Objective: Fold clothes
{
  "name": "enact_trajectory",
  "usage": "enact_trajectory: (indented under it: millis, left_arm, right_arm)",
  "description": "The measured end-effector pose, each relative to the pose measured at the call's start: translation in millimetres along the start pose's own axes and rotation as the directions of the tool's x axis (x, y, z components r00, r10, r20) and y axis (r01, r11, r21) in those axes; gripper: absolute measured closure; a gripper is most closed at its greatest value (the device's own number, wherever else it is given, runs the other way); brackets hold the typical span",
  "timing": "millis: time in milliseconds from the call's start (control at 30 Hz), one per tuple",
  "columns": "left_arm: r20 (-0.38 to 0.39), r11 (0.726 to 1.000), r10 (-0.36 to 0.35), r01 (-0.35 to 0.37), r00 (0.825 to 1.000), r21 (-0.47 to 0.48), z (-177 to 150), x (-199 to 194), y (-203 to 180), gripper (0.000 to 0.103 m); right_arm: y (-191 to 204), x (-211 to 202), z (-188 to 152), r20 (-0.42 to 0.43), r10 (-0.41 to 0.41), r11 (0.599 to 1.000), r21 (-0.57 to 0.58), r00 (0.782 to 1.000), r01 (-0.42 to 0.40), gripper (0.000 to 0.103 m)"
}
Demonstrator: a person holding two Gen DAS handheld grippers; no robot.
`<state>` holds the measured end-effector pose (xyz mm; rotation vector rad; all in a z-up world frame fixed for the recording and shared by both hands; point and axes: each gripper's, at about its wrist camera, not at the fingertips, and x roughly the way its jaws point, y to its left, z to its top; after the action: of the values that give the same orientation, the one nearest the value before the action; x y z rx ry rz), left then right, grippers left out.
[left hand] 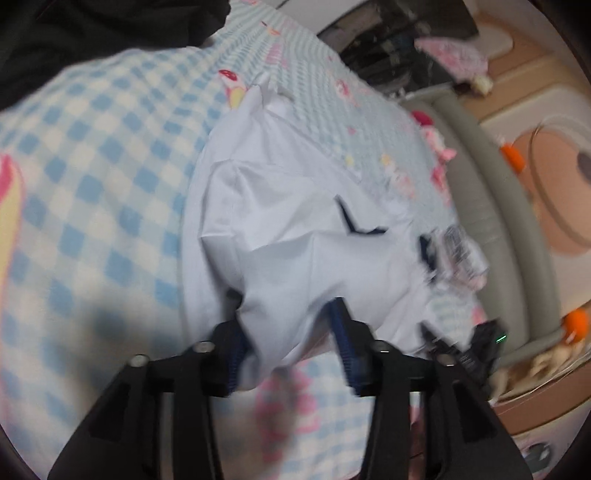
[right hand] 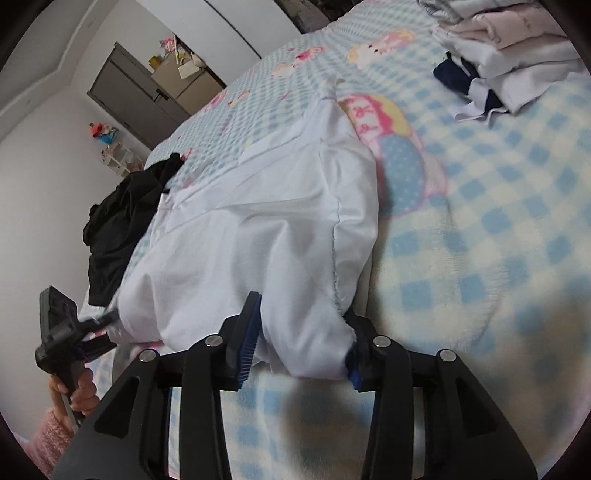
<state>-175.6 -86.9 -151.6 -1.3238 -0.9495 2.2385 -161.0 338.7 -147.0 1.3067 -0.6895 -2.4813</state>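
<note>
Both claws, left (left hand: 291, 332) and right (right hand: 303, 332), stand part open with the white shirt (right hand: 258, 229) bunched between their fingers, over the bed (right hand: 480, 240).

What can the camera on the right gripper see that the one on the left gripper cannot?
Only the right wrist view shows the stack of folded clothes, the grey cabinet and the left gripper in a person's hand. Only the left wrist view shows the floor mat and the bed's grey edge. Both show the white garment on the checked blanket, and a black garment.
</note>
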Motion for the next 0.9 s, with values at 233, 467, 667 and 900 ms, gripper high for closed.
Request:
enact_trajectory:
  millis: [233,467,667,900]
  left_arm:
    - [0.032,0.999,0.023,-0.022,0.999,-0.024,7,9,-12,0.052]
    - [-0.002,0.987,0.117,-0.116,0.993,0.114,-1,9,-28,0.082]
    - [-0.022,0.956,0.187,-0.177,0.982,0.234,-23,-8,-46,0.087]
    - [-0.045,0.959,0.145,-0.129,0.988,0.253,-53,-46,-47,0.087]
  right_arm:
    - [18,11,0,-0.005,-0.018,0.998,-0.056,1.0,0.018,0.038]
    - [20,-2,-1,0.032,-0.021,0.998,-0.058,0.999,0.022,0.08]
    - [35,-22,-7,0.037,-0.057,0.99,-0.124,0.998,0.061,0.087]
    - [40,-60,-17,0.006,0.022,0.993,-0.115,1.0,-0.021,0.087]
